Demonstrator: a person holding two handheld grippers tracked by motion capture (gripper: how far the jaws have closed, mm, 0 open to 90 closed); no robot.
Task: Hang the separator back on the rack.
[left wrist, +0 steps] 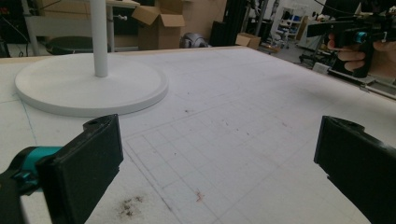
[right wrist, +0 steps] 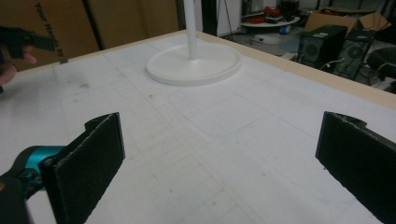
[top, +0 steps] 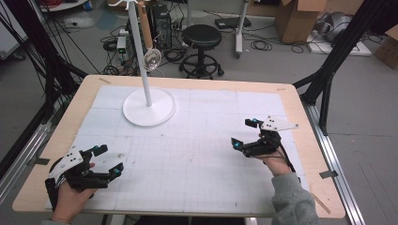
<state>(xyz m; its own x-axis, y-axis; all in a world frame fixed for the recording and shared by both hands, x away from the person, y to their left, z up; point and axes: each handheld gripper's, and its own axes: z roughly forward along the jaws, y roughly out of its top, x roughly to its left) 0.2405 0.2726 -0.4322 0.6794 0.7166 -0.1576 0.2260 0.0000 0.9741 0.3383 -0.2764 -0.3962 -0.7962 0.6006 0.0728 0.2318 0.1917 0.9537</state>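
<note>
One wooden table [top: 56, 136], its top covered by a white gridded mat [top: 197, 154] marked with faint pencil lines and a few dark smudges near the left side.

One white stand, round flat base [top: 149, 108] resting on the far-left part of the mat, upright pole [top: 139, 47] rising from its middle. A shiny coiled object [top: 152, 58] hangs beside the pole partway up; what it is cannot be told.

One black round stool [top: 202, 36] on the floor beyond the table's far edge, among loose cables.

Cardboard boxes [top: 295, 18] on the floor at the far right.

One left gripper [top: 107, 161], held in the person's left hand [top: 70, 199] at the near-left corner, jaws spread wide with nothing between them, bare mat showing in the gap.

One right gripper [top: 244, 133], held in the person's right hand [top: 277, 164] toward the right edge, grey sleeve [top: 291, 199] behind it, jaws likewise wide apart and empty. Both grippers are well apart from the stand and from each other.

No task object is named.
</note>
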